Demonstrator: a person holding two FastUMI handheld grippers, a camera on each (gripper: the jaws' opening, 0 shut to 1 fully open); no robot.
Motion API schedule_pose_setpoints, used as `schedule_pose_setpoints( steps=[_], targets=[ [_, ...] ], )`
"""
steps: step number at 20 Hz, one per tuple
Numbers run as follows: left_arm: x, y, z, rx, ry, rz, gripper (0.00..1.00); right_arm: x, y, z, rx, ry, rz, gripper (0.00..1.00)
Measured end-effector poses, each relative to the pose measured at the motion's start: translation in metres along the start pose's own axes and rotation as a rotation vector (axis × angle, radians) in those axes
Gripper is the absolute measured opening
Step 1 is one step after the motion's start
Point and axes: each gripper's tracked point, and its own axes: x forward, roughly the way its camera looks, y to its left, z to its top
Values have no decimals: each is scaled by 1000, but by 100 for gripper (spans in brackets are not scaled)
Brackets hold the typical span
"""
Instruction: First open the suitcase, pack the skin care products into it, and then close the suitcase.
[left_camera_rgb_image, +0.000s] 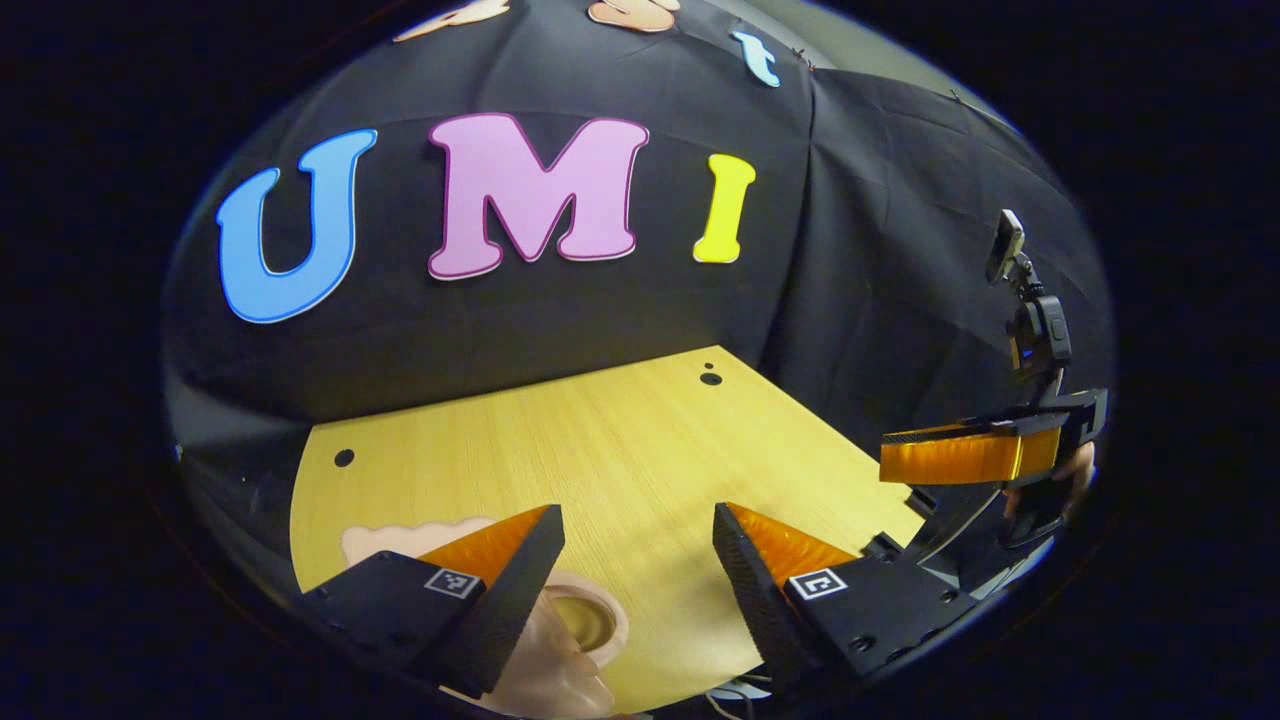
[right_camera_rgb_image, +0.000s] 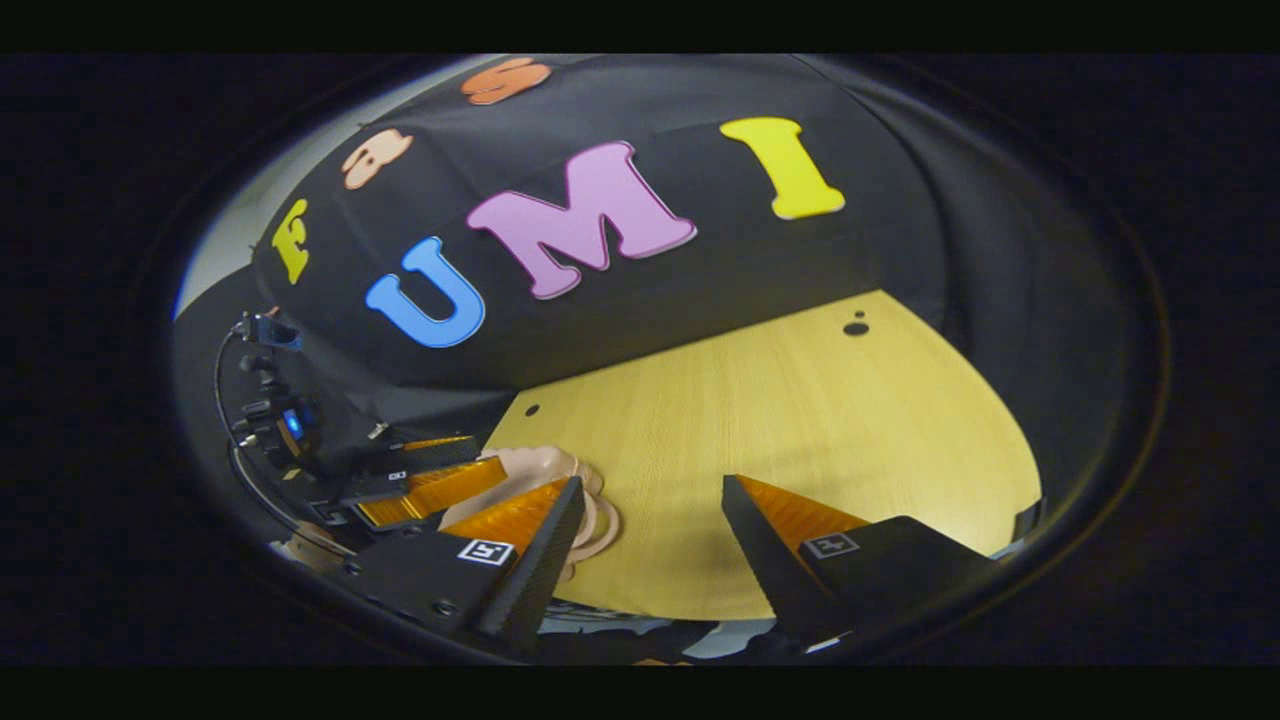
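Both the left gripper (left_camera_rgb_image: 638, 525) and right gripper (right_camera_rgb_image: 652, 495) hover above the table (left_camera_rgb_image: 620, 440), fingers wide apart, holding nothing.

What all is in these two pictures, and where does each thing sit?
Table: one, yellow wood-grain top with small dark holes, spread out ahead of both grippers.
Pale peach object: one, soft-looking and rounded, at the table's near edge by the left gripper's finger; what it is cannot be told. It also shows in the right gripper view.
Booth wall: black cloth, behind the table.
Small camera on a stalk: one, dark, riding on top of the right gripper.
Left gripper: one, fingers apart over the table, holding nothing.
Right gripper: one, fingers apart over the table, holding nothing.
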Motion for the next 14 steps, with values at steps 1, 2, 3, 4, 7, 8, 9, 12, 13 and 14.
schedule_pose_setpoints(
  steps=[1,2,3,4,7,8,9,12,13,14],
  targets=[
    [3,1,6,-2,-29,-3,96,-3,3,13,-39,-40,-11,90],
    [1,0,12,-3,-55,-6,96,-6,4,23,-74,-81,-22,90],
    [-2,-3,19,-5,-77,-7,96,-9,8,34,-105,-121,-22,91],
    [-5,-3,25,-9,-105,-7,96,-14,13,45,-132,-161,-28,79],
    [-21,-9,45,-27,-193,-14,96,-28,23,72,-203,-280,-37,95],
    [-26,-11,53,-29,-229,-11,96,-34,28,81,-226,-321,-40,95],
    [-32,-15,65,-29,-271,-5,96,-39,31,87,-247,-355,-51,96],
    [-58,-18,92,2,-396,19,96,-55,37,108,-297,-456,-73,96],
    [-61,-18,95,19,-422,38,95,-63,36,110,-315,-485,-86,98],
    [-65,-19,99,36,-445,58,95,-69,35,115,-338,-513,-98,98]
  ],
)
